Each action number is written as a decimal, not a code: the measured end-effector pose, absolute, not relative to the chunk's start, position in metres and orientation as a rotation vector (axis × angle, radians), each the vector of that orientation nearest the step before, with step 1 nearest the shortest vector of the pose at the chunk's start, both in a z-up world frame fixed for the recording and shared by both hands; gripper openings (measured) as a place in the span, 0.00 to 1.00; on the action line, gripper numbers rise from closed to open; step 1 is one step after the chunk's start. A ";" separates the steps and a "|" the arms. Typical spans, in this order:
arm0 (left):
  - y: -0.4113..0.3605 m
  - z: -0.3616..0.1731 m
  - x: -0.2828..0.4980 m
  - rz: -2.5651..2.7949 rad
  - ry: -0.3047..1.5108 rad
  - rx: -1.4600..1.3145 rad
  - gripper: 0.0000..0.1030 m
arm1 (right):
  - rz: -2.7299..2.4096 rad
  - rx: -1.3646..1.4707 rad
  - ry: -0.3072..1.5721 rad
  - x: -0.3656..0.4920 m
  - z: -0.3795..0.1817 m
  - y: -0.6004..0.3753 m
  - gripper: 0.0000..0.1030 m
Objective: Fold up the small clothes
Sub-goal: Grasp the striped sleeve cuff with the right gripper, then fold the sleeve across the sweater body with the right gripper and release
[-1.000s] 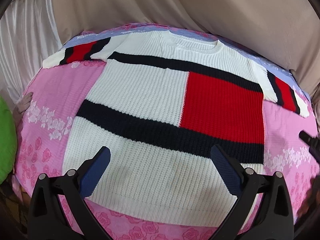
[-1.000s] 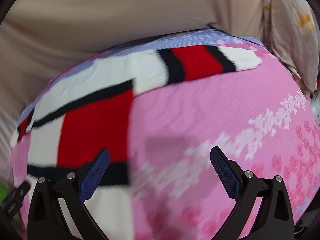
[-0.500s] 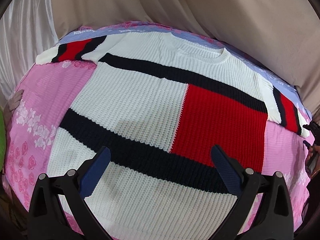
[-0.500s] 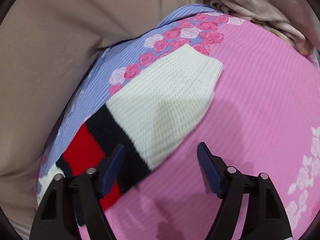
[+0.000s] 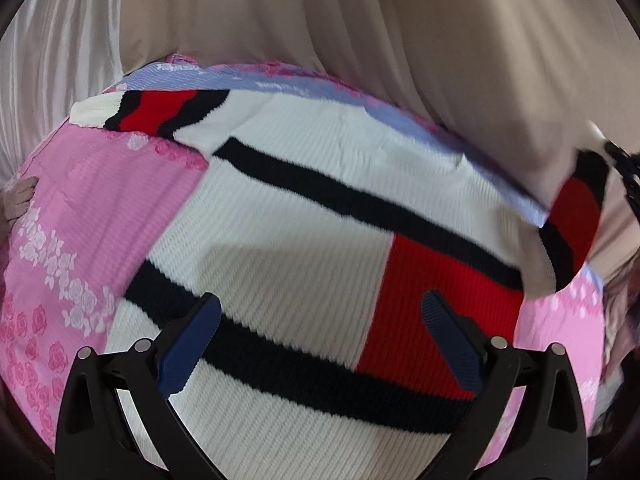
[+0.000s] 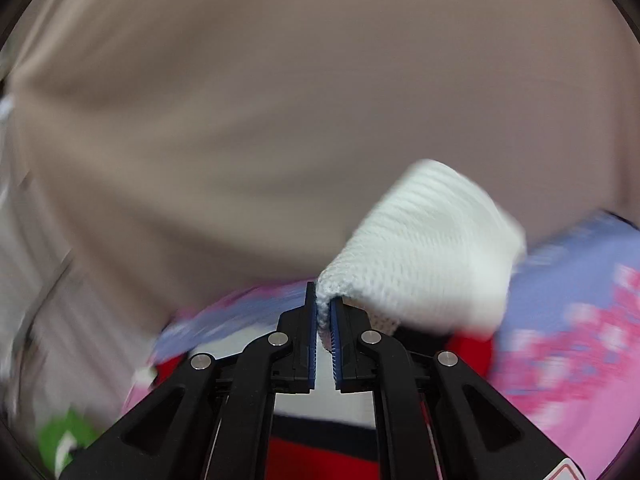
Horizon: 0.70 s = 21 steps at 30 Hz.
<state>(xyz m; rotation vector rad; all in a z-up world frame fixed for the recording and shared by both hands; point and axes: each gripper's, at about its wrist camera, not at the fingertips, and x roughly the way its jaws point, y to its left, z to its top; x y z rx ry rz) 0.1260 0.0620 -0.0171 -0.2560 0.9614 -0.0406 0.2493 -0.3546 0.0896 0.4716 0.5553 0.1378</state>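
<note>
A small knitted sweater [image 5: 304,248], white with black bands and a red block, lies flat on a pink floral bedspread [image 5: 80,216]. My left gripper [image 5: 320,340] is open and empty, hovering over the sweater's lower body. Its left sleeve [image 5: 152,110] lies flat at the far left. My right gripper [image 6: 324,312] is shut on the white cuff [image 6: 424,252] of the right sleeve and holds it lifted off the bed. In the left wrist view that raised sleeve [image 5: 572,216] stands up at the right, with the right gripper [image 5: 626,168] at its top.
A beige curtain [image 5: 400,40] hangs close behind the bed. White satin fabric [image 5: 52,60] is at the far left. A hand [image 5: 18,200] rests on the bed's left edge. Something green [image 6: 64,440] shows low left in the right wrist view.
My right gripper closed on the right sleeve's cuff and lifted it off the bed. My left gripper moved forward over the sweater, still open.
</note>
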 end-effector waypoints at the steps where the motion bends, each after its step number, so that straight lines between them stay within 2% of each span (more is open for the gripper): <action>1: 0.069 -0.013 0.132 -0.045 0.949 -0.286 0.95 | 0.216 0.441 0.579 0.262 0.087 -0.317 0.10; 2: 0.075 -0.011 0.137 -0.046 0.938 -0.310 0.95 | 0.287 0.411 0.612 0.277 0.076 -0.276 0.10; 3: 0.081 -0.009 0.144 -0.050 0.928 -0.335 0.95 | 0.320 0.374 0.643 0.288 0.063 -0.245 0.17; 4: 0.086 -0.009 0.152 -0.054 0.927 -0.356 0.95 | 0.341 0.314 0.695 0.301 0.042 -0.212 0.28; 6: 0.096 -0.013 0.173 -0.063 0.939 -0.394 0.95 | 0.307 0.239 0.774 0.313 0.009 -0.183 0.30; 9: 0.105 -0.026 0.204 -0.088 0.959 -0.465 0.95 | 0.226 0.291 0.805 0.291 -0.018 -0.200 0.35; 11: 0.107 -0.039 0.226 -0.096 0.983 -0.501 0.95 | 0.094 0.296 0.806 0.254 -0.027 -0.232 0.52; 14: 0.103 -0.064 0.264 -0.087 1.036 -0.527 0.95 | -0.106 0.257 0.861 0.202 -0.040 -0.268 0.55; 18: 0.093 -0.098 0.305 -0.057 1.101 -0.580 0.95 | -0.207 0.228 0.974 0.192 -0.070 -0.304 0.55; 20: 0.086 -0.108 0.317 -0.031 1.101 -0.573 0.88 | -0.192 0.236 1.003 0.197 -0.083 -0.308 0.55; 21: 0.083 -0.112 0.322 -0.023 1.109 -0.562 0.77 | -0.182 0.256 1.013 0.196 -0.089 -0.315 0.55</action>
